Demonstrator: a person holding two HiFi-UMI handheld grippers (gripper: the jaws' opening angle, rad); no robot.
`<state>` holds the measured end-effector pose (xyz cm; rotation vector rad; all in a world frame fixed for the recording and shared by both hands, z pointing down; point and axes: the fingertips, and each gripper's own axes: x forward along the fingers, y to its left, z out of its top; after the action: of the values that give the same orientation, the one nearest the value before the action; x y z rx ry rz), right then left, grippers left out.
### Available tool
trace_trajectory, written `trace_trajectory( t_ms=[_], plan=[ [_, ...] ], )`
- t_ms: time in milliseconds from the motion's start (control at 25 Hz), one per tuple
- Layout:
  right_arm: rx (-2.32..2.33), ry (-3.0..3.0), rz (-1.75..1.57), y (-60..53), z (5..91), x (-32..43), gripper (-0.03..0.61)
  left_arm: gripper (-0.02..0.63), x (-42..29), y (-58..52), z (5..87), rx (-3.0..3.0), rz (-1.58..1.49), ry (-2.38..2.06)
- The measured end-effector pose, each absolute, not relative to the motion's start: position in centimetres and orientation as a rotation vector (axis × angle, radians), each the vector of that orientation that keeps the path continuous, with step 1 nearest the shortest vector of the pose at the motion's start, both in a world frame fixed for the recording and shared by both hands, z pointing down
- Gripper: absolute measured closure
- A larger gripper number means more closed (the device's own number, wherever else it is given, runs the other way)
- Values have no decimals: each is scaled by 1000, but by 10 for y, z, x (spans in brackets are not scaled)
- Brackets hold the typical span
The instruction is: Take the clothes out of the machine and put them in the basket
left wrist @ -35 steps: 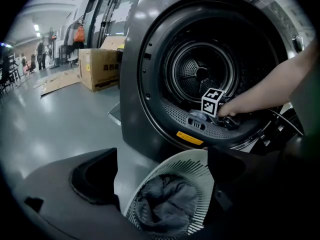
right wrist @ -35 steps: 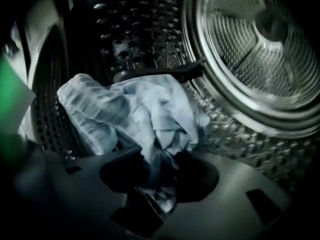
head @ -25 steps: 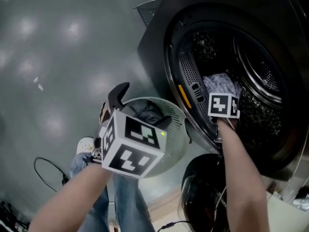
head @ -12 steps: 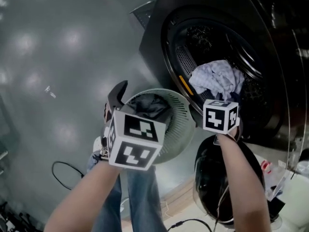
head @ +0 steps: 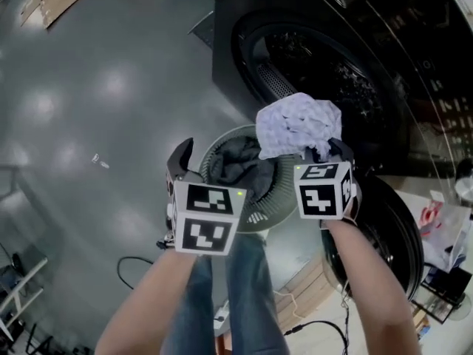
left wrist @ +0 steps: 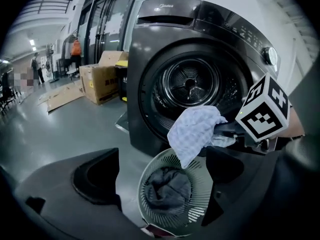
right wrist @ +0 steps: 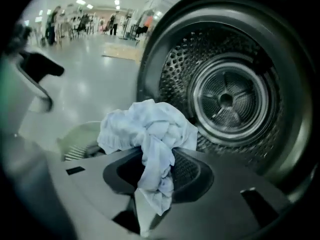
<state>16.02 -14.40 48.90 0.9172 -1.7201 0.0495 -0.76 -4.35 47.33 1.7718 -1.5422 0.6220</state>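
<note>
- The right gripper is coming out of the drum where it was buried a second ago, and the pale cloth is coming with it.
- That cloth is now hanging clear of the washing machine, in the air over the far rim of the basket, just in front of the round opening.
- The right fingers are pinching the cloth's bunched middle; a crumpled mass is bulging above them and a tail is trailing down between them.
- The left gripper is hovering at the basket's near-left side, a little higher than a second ago, and its fingers are standing spread with nothing between them.
- Through that gap in the left gripper view, the basket is showing on the grey floor with a dark garment already lying crumpled inside it.
- The machine's door is hanging open to the right of the basket, below the right forearm.
- Farther off, cardboard boxes are sitting on the floor to the machine's left.
</note>
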Motion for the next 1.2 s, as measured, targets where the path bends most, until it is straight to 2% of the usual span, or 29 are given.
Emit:
trace_trajectory(
  t_ms=[400, 600, 640, 680, 760, 800, 1200],
  plan=[
    [882, -1754, 656, -14, 504, 150, 445, 67, -5, -10, 465, 1733, 650, -1528],
    [914, -1803, 810, 6, 506, 150, 439, 67, 0, 0, 464, 1742, 675, -1500],
    [916, -1811, 813, 6, 508, 150, 426, 67, 1, 1, 465, 1744, 677, -1496],
    [912, -1819, 807, 6, 511, 149, 375, 67, 2, 1, 465, 1747, 679, -1492],
    [880, -1839, 802, 7, 516, 146, 85, 67, 5, 1, 465, 1757, 679, -1483],
    [860, -1843, 811, 9, 517, 145, 66, 67, 6, 1, 464, 1762, 679, -1478],
    [889, -1854, 824, 13, 454, 147, 66, 67, 2, 11, 410, 1804, 731, -1460]
  ],
)
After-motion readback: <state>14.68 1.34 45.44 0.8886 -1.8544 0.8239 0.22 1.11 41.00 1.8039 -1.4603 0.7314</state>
